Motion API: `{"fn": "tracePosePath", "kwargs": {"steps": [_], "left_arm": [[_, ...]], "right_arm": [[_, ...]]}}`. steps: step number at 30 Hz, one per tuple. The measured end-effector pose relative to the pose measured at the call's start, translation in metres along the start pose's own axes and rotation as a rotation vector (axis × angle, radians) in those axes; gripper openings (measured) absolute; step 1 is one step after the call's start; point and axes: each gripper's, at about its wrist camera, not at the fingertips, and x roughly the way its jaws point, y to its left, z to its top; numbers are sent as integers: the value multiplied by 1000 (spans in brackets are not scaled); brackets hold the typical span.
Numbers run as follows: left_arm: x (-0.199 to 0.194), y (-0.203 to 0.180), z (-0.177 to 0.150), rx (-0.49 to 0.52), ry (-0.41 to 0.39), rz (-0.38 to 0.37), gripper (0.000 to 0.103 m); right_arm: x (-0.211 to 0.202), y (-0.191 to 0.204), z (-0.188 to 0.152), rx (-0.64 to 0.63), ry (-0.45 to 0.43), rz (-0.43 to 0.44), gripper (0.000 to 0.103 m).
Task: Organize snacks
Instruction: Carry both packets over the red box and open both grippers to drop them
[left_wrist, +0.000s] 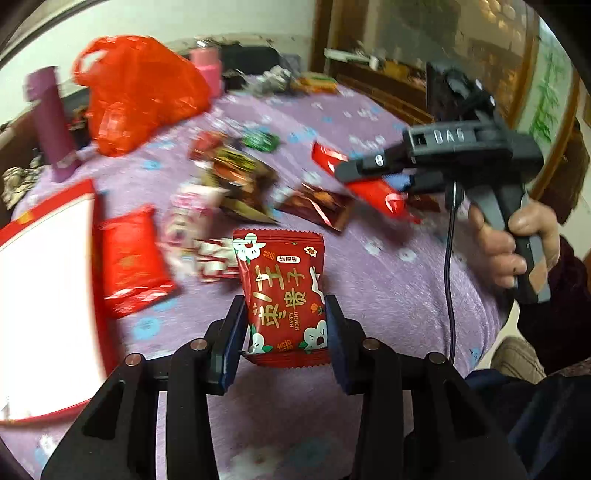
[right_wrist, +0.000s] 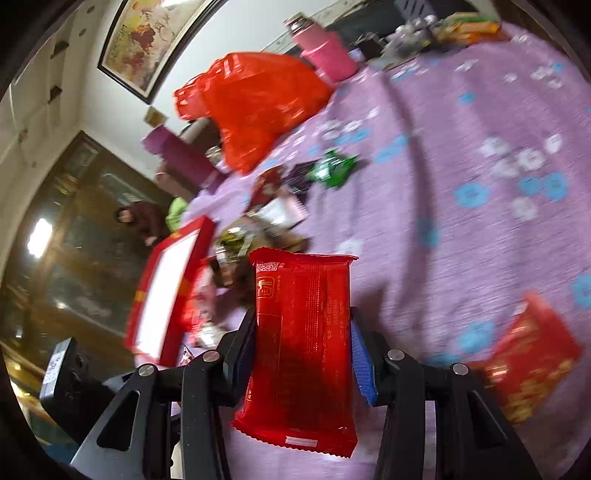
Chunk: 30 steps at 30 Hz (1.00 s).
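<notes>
Left gripper (left_wrist: 284, 325) clamped on flower-printed red snack packet (left_wrist: 282, 291), lifted above purple-clothed tabletop (left_wrist: 369, 295); right gripper (right_wrist: 301, 332) clamped on plain red snack bar (right_wrist: 301, 339); red-rimmed box (left_wrist: 44, 295) at nine o'clock, loose snacks (left_wrist: 236, 177) at twelve.

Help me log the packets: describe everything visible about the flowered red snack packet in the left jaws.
The flowered red snack packet is a small glossy pillow pack, red with white flowers, gold Chinese characters and the words HAPPY MOMENT. Its ends are crimped with zigzag edges. It stands upright, looks unopened, and is pinched at its lower sides by the left gripper, whose jaws are shut on it, above the purple flowered tablecloth.
</notes>
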Motion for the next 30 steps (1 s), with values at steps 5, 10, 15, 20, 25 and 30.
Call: {"fn": "tracePosePath", "kwargs": {"steps": [5,10,15,20,25,30], "left_arm": [[-35,52,-5,-106,-81,123,39],[-54,111,-19,-201,-88,305,39],[-62,155,-36,-293,-67,390,39],[-64,179,-52,-346,-30,463,40],[-55,193,-52,-394,3,553,40],[-59,179,-46,-376,-40,498,42]], "right_arm": [[27,50,1,-79,51,96,47],[76,132,7,-227,112,165,46],[137,202,5,-333,179,190,46],[188,240,-3,-375,228,156,46],[194,247,-5,-369,248,172,49],[155,228,7,-363,146,135,50]]}}
